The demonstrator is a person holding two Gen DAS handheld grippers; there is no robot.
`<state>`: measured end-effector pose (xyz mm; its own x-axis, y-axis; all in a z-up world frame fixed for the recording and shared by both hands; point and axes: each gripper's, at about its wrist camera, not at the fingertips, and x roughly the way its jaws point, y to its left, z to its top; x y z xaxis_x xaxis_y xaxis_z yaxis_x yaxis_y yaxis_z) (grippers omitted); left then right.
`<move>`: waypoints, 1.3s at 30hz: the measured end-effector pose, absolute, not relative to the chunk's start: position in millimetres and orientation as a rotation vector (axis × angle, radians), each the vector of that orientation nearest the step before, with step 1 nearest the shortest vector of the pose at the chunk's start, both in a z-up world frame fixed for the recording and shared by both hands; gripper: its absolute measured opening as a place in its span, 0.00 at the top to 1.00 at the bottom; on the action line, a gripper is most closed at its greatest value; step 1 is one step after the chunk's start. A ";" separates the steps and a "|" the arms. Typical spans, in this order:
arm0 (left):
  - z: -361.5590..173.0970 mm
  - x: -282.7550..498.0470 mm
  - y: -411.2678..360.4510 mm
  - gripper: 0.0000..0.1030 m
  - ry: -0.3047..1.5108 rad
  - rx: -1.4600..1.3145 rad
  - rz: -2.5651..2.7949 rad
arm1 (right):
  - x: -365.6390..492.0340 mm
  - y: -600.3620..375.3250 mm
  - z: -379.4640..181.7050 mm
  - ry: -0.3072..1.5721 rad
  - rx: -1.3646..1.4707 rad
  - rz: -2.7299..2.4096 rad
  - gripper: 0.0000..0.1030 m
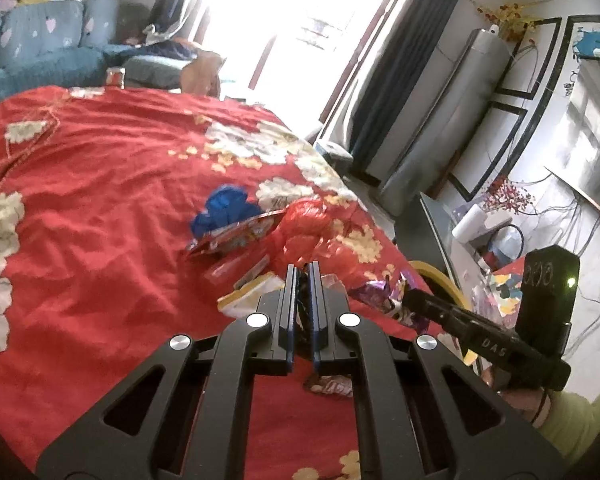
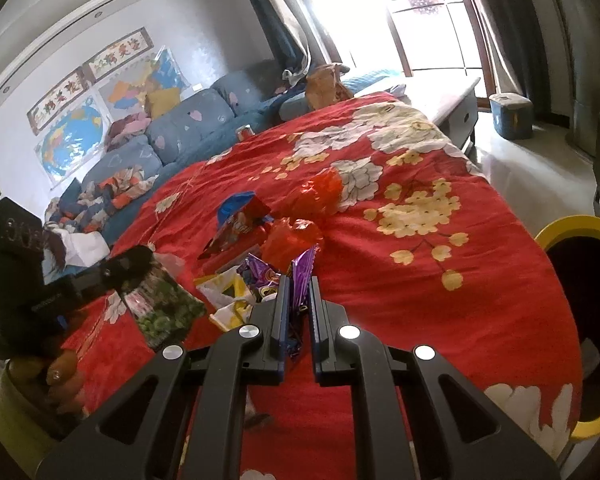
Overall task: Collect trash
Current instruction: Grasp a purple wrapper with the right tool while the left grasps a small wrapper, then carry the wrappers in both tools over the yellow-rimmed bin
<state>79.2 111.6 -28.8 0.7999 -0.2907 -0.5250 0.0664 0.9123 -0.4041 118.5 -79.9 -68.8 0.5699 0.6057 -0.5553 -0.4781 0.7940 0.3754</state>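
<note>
Trash lies on a red flowered cloth (image 1: pixel 100 200): a blue bag (image 1: pixel 224 210), a red snack packet (image 1: pixel 236 236), red plastic bags (image 1: pixel 308 232), a yellow-white wrapper (image 1: pixel 244 298). My left gripper (image 1: pixel 303 276) is shut on a thin wrapper; the right wrist view shows it (image 2: pixel 140 258) holding a green packet (image 2: pixel 164 308). My right gripper (image 2: pixel 299 284) is shut on a purple wrapper (image 2: pixel 302 276), seen also in the left wrist view (image 1: pixel 384 296). A yellow-rimmed bin (image 2: pixel 580 280) stands at the right.
A blue sofa (image 2: pixel 188 128) with clothes runs behind the table. A red can (image 2: pixel 244 132) stands at the cloth's far edge. A brown paper bag (image 2: pixel 326 84) sits at the far end. A grey stool (image 2: pixel 512 114) stands on the floor.
</note>
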 end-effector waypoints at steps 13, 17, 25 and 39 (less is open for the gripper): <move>-10.1 78.4 87.0 0.98 0.570 -0.366 -0.200 | 120.1 -108.7 -60.6 0.684 0.235 0.596 0.91; -8.6 82.0 78.2 0.98 0.568 -0.357 -0.203 | 122.5 -119.4 -59.1 0.672 0.250 0.577 0.91; -6.8 87.6 59.9 0.98 0.567 -0.337 -0.214 | 128.2 -141.9 -55.1 0.647 0.279 0.538 0.91; -4.5 97.5 24.5 0.98 0.579 -0.287 -0.259 | 138.0 -179.9 -53.2 0.615 0.328 0.459 0.91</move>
